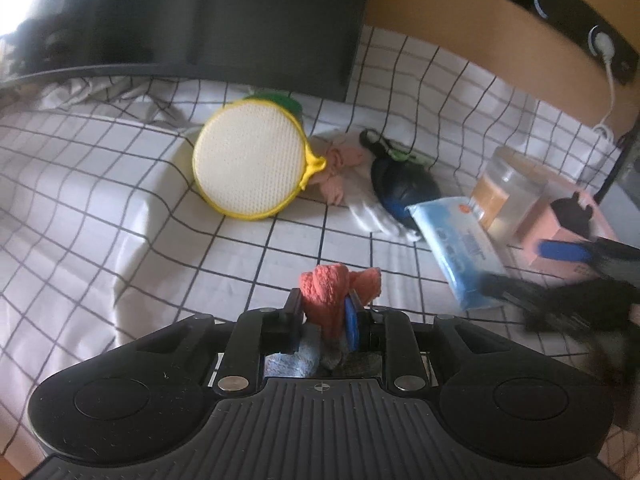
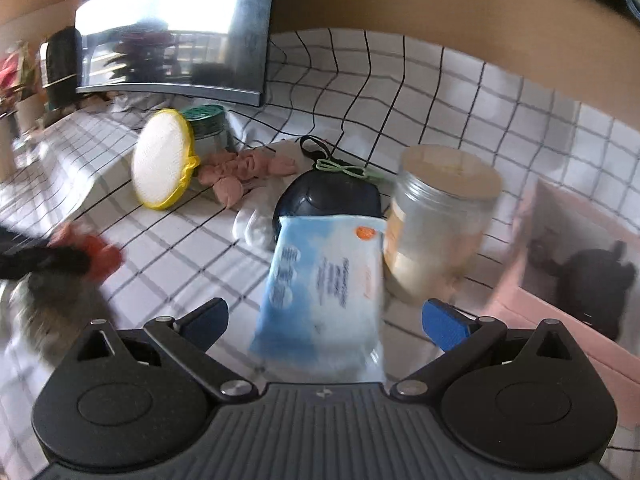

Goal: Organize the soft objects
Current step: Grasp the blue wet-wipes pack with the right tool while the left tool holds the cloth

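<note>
My left gripper (image 1: pixel 326 305) is shut on a bunched orange-red cloth (image 1: pixel 326 286), held above the checked tablecloth (image 1: pixel 120 200). In the right wrist view the same cloth (image 2: pixel 105 257) shows blurred at the left. My right gripper (image 2: pixel 324 322) stands open, its blue pads (image 2: pixel 444 323) wide apart. A light-blue wet wipes pack (image 2: pixel 324 272) lies between the jaws without touching them. Further back lie a round yellow-rimmed sponge pad (image 1: pixel 248 164), a crumpled pink soft item (image 1: pixel 340 170), a dark blue pouch (image 1: pixel 400 186) and a white cloth (image 2: pixel 256 229).
A clear jar (image 2: pixel 440 216) stands just right of the wipes, with a pink box (image 2: pixel 560 272) beyond it. A green-lidded tin (image 2: pixel 208 124) sits behind the sponge pad. A dark monitor (image 2: pixel 172 28) and a wooden wall close off the back.
</note>
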Demonstrator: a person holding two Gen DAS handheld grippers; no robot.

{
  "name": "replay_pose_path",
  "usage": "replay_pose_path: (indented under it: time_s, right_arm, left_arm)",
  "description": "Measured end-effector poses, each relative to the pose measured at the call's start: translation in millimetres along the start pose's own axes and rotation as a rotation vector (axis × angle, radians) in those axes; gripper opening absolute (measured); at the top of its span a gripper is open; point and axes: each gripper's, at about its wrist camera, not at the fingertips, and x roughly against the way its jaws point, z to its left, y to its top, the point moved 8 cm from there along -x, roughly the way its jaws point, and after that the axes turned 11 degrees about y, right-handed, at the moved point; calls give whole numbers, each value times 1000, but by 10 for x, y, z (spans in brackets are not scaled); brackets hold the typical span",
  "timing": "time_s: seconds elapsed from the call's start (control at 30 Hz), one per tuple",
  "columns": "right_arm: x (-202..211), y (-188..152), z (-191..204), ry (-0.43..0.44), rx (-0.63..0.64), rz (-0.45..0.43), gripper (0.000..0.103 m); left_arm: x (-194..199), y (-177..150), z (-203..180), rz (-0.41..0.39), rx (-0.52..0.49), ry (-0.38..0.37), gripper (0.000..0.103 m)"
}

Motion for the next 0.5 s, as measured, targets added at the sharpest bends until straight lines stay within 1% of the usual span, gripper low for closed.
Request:
replay_pose_path:
  time_s: [0.17,0.2,0.23,0.27,0.3,0.33,0.4,0.5]
  right_arm:
    - [-467,135,-125,-59,-61,40,103]
    - [-546,136,-136,-51,-75,60,102]
    - [-603,140,-146,-47,-83,75,101]
    - [-633,128,-144,-41,-89,87,91]
    - [-656,119,-134,-30,-94,103,80]
    - [-660,116,-119,-29,-95,114,77]
    - [-603,116,-79,12,-104,123,76]
    - [-348,97,18,30,-97,100,76]
  left_arm:
    - [204,-15,85,-19,-3,-19,24]
    - [229,-21,109,-19,2,-25,24]
    - [245,-30,126,-16,7,-32,24]
    - [254,-47,139,-12,10,-39,24]
    - [257,-62,144,-6,9,-46,24]
    - [253,-78,140,0,7,-54,24]
    - [242,-107,106,10,1,-75,24]
    - [222,-120,-18,20,-21,-119,24]
